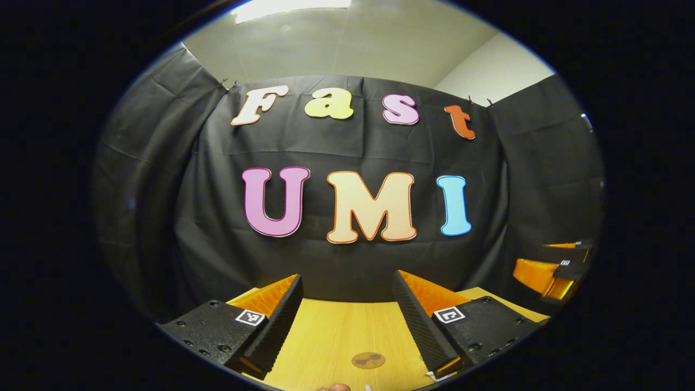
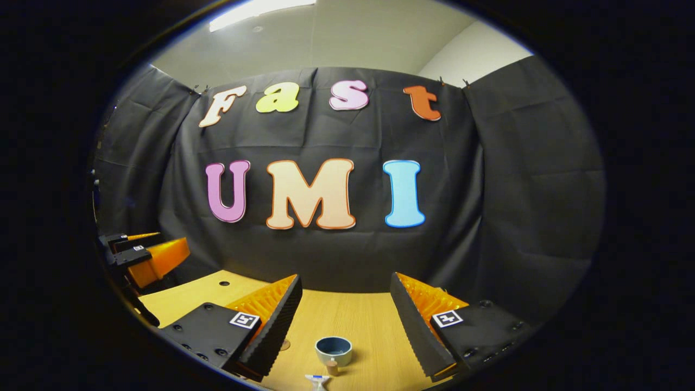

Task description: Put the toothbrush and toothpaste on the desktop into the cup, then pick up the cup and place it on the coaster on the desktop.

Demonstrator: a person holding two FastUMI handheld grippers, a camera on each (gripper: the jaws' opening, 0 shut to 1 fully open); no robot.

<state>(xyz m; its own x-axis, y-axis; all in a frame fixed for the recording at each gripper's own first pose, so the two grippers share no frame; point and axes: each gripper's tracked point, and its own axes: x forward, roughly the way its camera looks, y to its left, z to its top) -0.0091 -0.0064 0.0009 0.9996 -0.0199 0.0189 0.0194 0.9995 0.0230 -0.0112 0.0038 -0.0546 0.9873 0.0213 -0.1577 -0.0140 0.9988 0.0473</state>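
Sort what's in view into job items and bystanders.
For the job: cup; coaster; left gripper and right gripper, both open; desktop they work over.
Just there: black cloth wall; ceiling light. A small white-and-blue item near the cup is too cut off to name.

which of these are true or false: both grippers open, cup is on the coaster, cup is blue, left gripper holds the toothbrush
Both grippers are open: true; the left gripper and the right gripper each have fingers spread with nothing between them.
The cup is on the coaster: false; the cup stands on the bare desktop, and the coaster lies uncovered.
The cup is blue: true.
The left gripper holds the toothbrush: false; it holds nothing.
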